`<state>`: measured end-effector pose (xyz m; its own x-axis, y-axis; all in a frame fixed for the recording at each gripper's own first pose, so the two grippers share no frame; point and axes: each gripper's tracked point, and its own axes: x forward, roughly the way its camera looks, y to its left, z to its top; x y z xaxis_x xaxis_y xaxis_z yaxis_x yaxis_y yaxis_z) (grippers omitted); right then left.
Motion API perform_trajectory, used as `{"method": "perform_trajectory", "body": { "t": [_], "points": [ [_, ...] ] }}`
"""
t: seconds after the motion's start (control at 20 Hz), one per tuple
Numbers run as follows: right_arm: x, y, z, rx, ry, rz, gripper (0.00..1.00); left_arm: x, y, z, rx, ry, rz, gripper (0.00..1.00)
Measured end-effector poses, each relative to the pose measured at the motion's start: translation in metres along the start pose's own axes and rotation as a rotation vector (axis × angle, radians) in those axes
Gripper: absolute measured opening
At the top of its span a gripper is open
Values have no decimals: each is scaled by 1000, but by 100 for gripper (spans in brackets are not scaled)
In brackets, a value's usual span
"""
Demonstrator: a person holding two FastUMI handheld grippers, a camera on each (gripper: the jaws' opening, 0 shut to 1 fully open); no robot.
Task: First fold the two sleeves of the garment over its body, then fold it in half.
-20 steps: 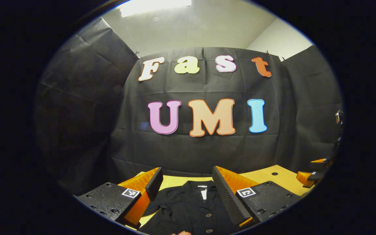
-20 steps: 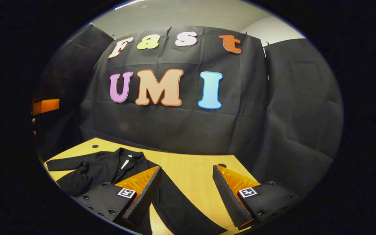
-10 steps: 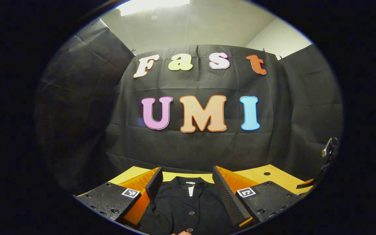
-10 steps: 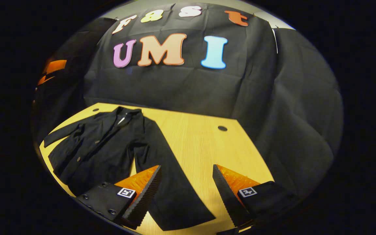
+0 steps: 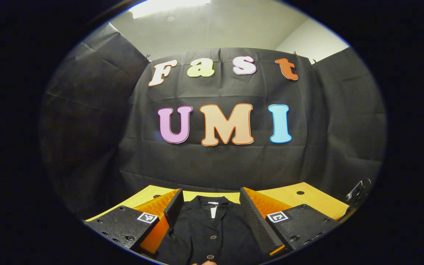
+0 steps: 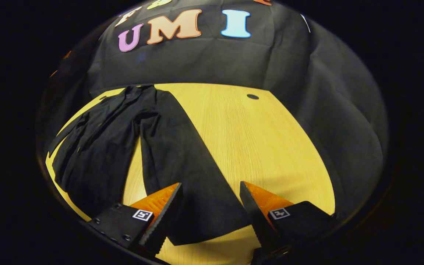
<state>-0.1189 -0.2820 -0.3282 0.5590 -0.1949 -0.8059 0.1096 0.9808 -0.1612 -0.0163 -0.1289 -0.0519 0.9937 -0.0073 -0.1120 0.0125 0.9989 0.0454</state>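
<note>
My left hand-held gripper (image 5: pixel 209 211) hangs spread above the black garment's (image 6: pixel 101 147) collar; my right hand-held gripper (image 6: pixel 210 206) hangs spread over its sleeve (image 6: pixel 186 173), flat on the tabletop (image 6: pixel 263 147).

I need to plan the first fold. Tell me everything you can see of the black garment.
The garment is a black, long-sleeved, button-front jacket or shirt of matte woven-looking cloth, lying flat and face up on the yellow table, collar toward the booth wall. One sleeve stretches out unfolded, its cuff between the fingers of the open right claw. The open left claw hangs over the buttoned front. Neither claw grips it.
</note>
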Motion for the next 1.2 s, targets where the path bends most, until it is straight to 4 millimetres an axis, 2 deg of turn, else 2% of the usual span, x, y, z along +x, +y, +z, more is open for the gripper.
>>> {"method": "perform_trajectory", "body": {
  "t": [0.25, 0.4, 0.55, 0.65, 0.75, 0.85, 0.9, 1.0, 1.1, 1.2],
  "points": [
    [9, 4, -20, 40, 71, 37, 100, 0, 6, -5, 30, 24, 15, 93],
    [8, 8, -19, 50, 47, 50, 93, 0, 13, -5, 56, 32, 28, 92],
    [10, 28, -19, 13, 28, 68, 43, 0, 19, -11, 69, 55, 39, 92],
    [6, 28, -20, 10, 30, 15, 10, -3, 27, -15, 69, 67, 55, 92],
    [9, 28, -20, 16, 36, -1, 4, -3, 34, -16, 59, 64, 57, 94],
    [3, 31, -20, 109, 53, 13, 8, -2, 39, -21, 53, 72, 48, 93],
    [1, 30, -16, 170, 50, 13, 3, 0, 45, -21, 53, 78, 50, 93],
    [-8, 30, 0, 253, 17, 2, 3, -3, 64, -18, 48, 69, 63, 92],
    [-12, 29, 28, 244, -35, -31, 3, -3, 78, -21, 42, 72, 67, 93],
    [-19, 36, 54, 236, -88, -47, 3, -5, 95, -23, 39, 78, 76, 94]
  ]
}}
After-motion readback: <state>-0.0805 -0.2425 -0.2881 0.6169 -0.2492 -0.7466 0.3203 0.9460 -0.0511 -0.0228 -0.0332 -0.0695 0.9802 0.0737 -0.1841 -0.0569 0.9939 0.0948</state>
